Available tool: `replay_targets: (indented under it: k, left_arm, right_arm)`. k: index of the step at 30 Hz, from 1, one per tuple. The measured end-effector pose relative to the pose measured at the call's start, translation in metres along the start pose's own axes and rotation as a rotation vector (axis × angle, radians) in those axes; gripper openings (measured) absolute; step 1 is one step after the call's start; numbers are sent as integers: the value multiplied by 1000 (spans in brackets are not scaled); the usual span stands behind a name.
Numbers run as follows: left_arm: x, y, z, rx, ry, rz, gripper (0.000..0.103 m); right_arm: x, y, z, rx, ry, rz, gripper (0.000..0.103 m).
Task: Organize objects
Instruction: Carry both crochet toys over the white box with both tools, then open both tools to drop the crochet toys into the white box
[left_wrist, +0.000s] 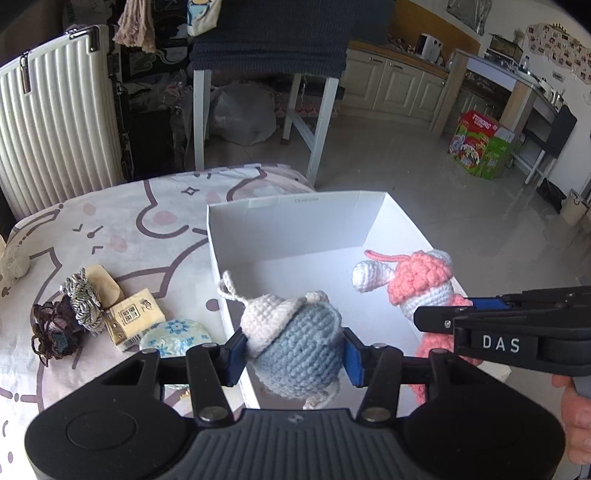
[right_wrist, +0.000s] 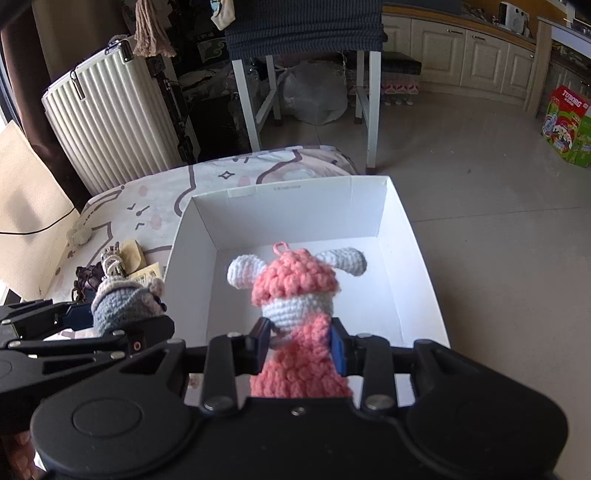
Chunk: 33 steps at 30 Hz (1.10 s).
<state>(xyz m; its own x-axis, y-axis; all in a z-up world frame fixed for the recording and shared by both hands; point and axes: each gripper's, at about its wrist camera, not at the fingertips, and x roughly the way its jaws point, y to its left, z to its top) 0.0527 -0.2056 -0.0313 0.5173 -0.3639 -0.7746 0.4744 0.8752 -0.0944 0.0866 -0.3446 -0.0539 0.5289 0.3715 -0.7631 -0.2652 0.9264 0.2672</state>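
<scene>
Over white box (right_wrist: 413, 236), gripper-held blue toy (left_wrist: 299, 347), pink toy (right_wrist: 295, 295).

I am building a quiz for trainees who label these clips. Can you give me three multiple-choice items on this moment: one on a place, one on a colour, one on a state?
1. Where do the loose small items (packets, cords) lie?
A. inside the box
B. on the patterned cloth beside the box
C. on the floor

2. What colour is the body of the toy in the left gripper?
A. blue-grey
B. green
C. yellow

3. What is the state of the box?
A. lidded
B. open, nothing on the floor that shows
C. open and full

Key:
1 B: the small packets and cords lie on the patterned cloth, left of the white cardboard box.
2 A: the left gripper clamps a blue-grey crocheted toy with a white cap.
3 B: the box floor shows bare; the pink and white crocheted toy is held above it in the right gripper.
</scene>
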Motion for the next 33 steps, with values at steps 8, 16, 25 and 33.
replay_targets:
  k: [8,16,25,33]
  left_arm:
    - [49,-15,-16,77,143,15,52]
    - [71,-32,-28,169,203,14,52]
    - [79,-41,-29,210,210,11,53]
    - [80,-41,-28,203,201,20,61]
  right_arm:
    - [36,-18,-15,-9,151,-16,35]
    - [72,-21,-26,-20,255,-43,35]
    - [84,-29,-32,-9,305,-57,28]
    - [78,-33,-32,9,302,-56,31]
